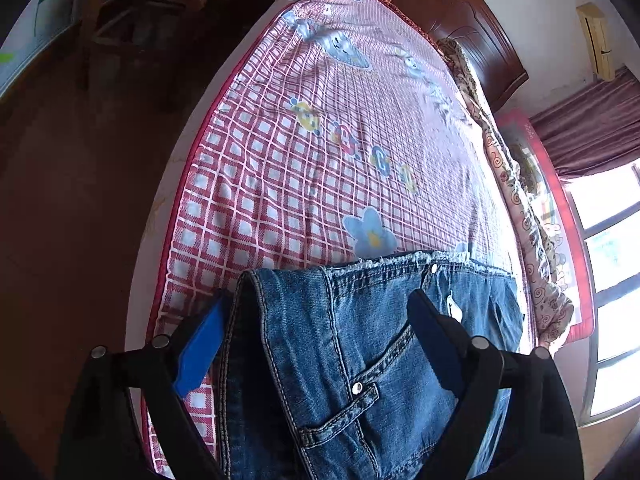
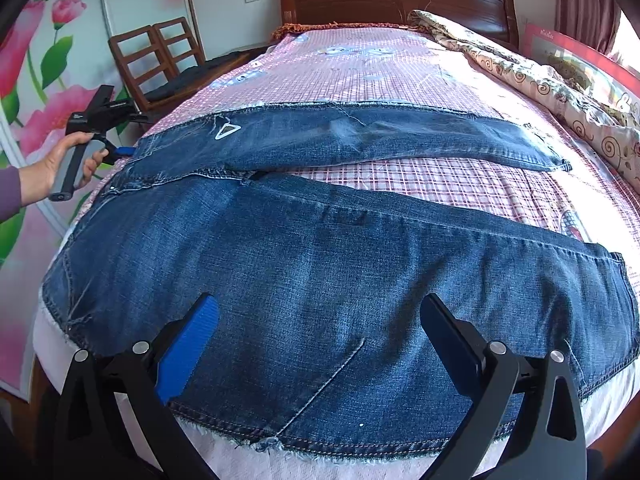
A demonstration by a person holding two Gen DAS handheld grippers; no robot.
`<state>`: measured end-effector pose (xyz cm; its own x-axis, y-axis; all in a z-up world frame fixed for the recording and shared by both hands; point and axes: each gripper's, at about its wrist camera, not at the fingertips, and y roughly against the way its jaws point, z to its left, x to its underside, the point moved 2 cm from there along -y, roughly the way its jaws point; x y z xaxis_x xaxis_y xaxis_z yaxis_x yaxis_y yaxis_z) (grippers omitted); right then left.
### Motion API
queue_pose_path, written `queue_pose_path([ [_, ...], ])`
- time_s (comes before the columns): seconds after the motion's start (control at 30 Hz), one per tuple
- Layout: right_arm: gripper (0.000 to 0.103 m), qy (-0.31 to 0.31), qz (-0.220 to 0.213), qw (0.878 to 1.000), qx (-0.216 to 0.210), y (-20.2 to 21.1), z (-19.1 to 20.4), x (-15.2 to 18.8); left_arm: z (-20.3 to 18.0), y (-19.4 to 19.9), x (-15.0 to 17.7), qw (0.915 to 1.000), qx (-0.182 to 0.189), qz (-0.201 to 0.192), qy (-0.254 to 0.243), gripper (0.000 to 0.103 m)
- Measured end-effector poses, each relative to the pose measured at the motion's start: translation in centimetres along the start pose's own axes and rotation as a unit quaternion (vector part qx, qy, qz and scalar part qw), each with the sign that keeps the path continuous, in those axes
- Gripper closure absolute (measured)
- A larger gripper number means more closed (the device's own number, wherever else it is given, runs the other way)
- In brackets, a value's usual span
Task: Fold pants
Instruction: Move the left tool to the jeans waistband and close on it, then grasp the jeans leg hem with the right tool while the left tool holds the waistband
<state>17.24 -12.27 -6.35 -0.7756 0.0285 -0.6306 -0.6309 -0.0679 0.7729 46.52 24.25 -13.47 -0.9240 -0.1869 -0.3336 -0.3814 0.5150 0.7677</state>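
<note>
Your jeans (image 2: 320, 264) lie flat on the checked bed sheet (image 1: 280, 168), stretched sideways across the bed, waist by your left hand (image 2: 60, 168). The near leg's bottom edge runs out of sight. Your left gripper (image 1: 320, 340) has its fingers apart around the waist corner (touching or not, I cannot tell). Your right gripper (image 2: 320, 344) hangs wide open over the near leg.

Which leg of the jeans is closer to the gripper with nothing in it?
The near leg, lying right under the right gripper. The other leg lies farther up the bed, toward the headboard.
</note>
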Motion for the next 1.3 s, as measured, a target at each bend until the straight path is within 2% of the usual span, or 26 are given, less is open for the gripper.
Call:
queue_pose_path([
  [0.03,0.003,-0.001,0.001,1.0,0.0,0.0,0.0,0.1,0.0,0.0,0.0,0.9997,-0.021,0.002,-0.01,0.035],
  [0.07,0.003,-0.003,0.001,1.0,-0.001,-0.1,0.0,0.1,0.1,0.1,-0.1,0.9987,-0.048,0.002,-0.018,0.058],
  [0.1,0.003,-0.004,0.002,1.0,-0.002,-0.1,0.0,0.1,0.3,0.2,-0.2,0.9975,-0.068,0.004,-0.02,0.068],
  [0.13,0.003,-0.003,0.002,1.0,-0.003,-0.2,0.0,0.2,0.8,0.5,-0.2,0.9969,-0.076,0.002,-0.017,0.083],
  [0.2,0.003,0.001,0.006,1.0,-0.002,-0.3,0.0,0.3,0.9,0.7,-0.2,0.9975,-0.069,0.001,-0.013,0.089],
  [0.27,0.003,-0.002,0.008,1.0,-0.003,-0.4,-0.2,0.5,0.1,0.6,-0.2,0.9955,-0.089,-0.004,-0.03,0.094],
  [0.3,0.003,-0.002,0.009,1.0,-0.003,-0.4,-0.3,0.5,-0.5,0.6,-0.2,0.9941,-0.101,-0.011,-0.037,0.095],
  [0.37,0.003,-0.001,0.007,1.0,-0.001,-0.2,-0.9,0.5,-0.6,1.4,0.3,0.9937,-0.101,-0.03,-0.039,0.095],
  [0.5,0.003,-0.017,0.013,1.0,0.003,-0.2,-4.8,-0.5,-1.2,3.8,0.8,0.9955,-0.053,-0.072,-0.03,0.096],
  [0.6,0.003,-0.071,0.031,0.997,0.001,-0.9,-11.2,-3.0,-1.6,4.3,1.4,0.9949,-0.058,-0.074,-0.037,0.096],
  [0.7,0.003,-0.117,0.038,0.992,0.026,-1.8,-19.6,-7.6,-1.9,4.2,1.6,0.9945,-0.066,-0.074,-0.033,0.096],
  [0.73,0.003,-0.134,0.051,0.989,0.025,-2.6,-22.5,-9.5,-1.9,4.0,1.6,0.9945,-0.068,-0.074,-0.029,0.096],
  [0.87,0.003,-0.219,0.093,0.971,-0.034,-7.3,-33.0,-16.7,-1.8,2.9,1.7,0.994,-0.082,-0.07,-0.015,0.096],
  [0.93,0.003,-0.243,0.116,0.963,-0.024,-10.3,-36.9,-19.8,-1.8,2.6,1.6,0.9937,-0.088,-0.069,-0.006,0.096],
  [0.97,0.003,-0.246,0.108,0.963,-0.023,-11.3,-38.3,-21.2,-1.9,2.4,1.5,0.9933,-0.092,-0.069,-0.004,0.096],
  [1.0,0.012,-0.245,0.11,0.963,-0.035,-12.6,-39.3,-22.6,-1.8,2.3,1.4,0.9929,-0.097,-0.068,-0.002,0.096],
  [1.03,0.026,-0.242,0.116,0.963,-0.032,-13.9,-40.1,-23.6,-1.7,2.1,1.4,0.9926,-0.101,-0.067,0.001,0.096],
  [1.13,0.042,-0.231,0.14,0.962,-0.03,-17.6,-41.1,-25.9,-1.2,1.9,1.2,0.9918,-0.109,-0.066,0.016,0.095],
  [1.3,0.042,-0.199,0.149,0.968,0.017,-21.5,-42.0,-28.0,-1.2,1.1,1.0,0.99,-0.128,-0.057,0.014,0.095],
])
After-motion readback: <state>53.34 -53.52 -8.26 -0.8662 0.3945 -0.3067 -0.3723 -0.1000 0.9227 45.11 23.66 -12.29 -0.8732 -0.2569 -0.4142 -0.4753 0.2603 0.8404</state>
